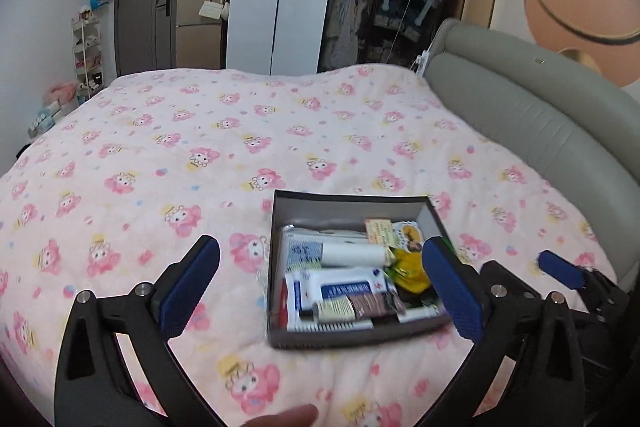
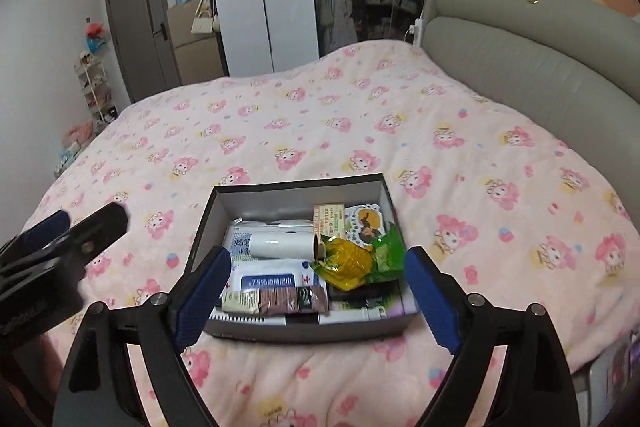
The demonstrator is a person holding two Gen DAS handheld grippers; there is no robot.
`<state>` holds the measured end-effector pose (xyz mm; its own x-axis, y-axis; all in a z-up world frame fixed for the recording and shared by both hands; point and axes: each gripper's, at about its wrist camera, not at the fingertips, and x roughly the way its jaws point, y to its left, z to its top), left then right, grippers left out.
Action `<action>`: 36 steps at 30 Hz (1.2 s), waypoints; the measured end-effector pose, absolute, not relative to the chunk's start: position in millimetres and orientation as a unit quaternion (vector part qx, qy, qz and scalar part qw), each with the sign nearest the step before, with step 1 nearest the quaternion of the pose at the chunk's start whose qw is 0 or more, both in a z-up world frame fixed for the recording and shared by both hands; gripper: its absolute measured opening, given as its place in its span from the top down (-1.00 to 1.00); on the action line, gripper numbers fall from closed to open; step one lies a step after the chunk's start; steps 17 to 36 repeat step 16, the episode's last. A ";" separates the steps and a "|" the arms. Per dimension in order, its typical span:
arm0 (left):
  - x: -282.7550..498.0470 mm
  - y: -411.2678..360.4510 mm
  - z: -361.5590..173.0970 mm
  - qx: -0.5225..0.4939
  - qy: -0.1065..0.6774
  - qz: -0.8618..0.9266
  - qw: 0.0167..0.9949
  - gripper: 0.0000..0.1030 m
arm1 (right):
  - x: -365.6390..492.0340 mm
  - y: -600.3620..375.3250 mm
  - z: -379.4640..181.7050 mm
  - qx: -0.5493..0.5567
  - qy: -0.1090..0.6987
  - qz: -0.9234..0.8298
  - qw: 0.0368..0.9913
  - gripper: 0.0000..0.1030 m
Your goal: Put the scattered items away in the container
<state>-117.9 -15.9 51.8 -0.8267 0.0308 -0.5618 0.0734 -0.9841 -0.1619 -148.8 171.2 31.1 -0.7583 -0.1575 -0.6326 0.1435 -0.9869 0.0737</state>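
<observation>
On the bed [image 2: 480, 131], near edge, box [image 2: 300, 191] sits packed with items. Left hand-held gripper [image 1: 320, 287] and right hand-held gripper [image 2: 316, 295] both released, empty. Risk: soft quilt, a bump tips box, contents spill.

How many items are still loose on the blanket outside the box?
0. Everything visible sits inside the box: white cylinder, yellow packet, wipes pack among others. Blanket under the grippers and their fingers is hidden, so something may be missed.
</observation>
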 end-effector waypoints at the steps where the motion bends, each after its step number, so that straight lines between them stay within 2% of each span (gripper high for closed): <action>1: -105.4 -15.9 51.1 0.291 0.088 -0.953 0.014 -0.98 | -140.4 172.2 30.1 0.336 -0.006 -0.938 0.087 -0.71; 7: -57.7 -2.2 46.2 0.278 0.071 -0.958 0.006 -0.98 | -99.7 184.4 12.3 0.346 0.003 -0.936 0.062 -0.71; 16: -23.7 20.4 40.4 0.264 0.064 -0.962 -0.006 -0.98 | -55.4 178.6 12.3 0.326 0.010 -0.942 0.076 -0.71; 36: -23.7 20.4 40.4 0.264 0.064 -0.962 -0.006 -0.98 | -55.4 178.6 12.3 0.326 0.010 -0.942 0.076 -0.71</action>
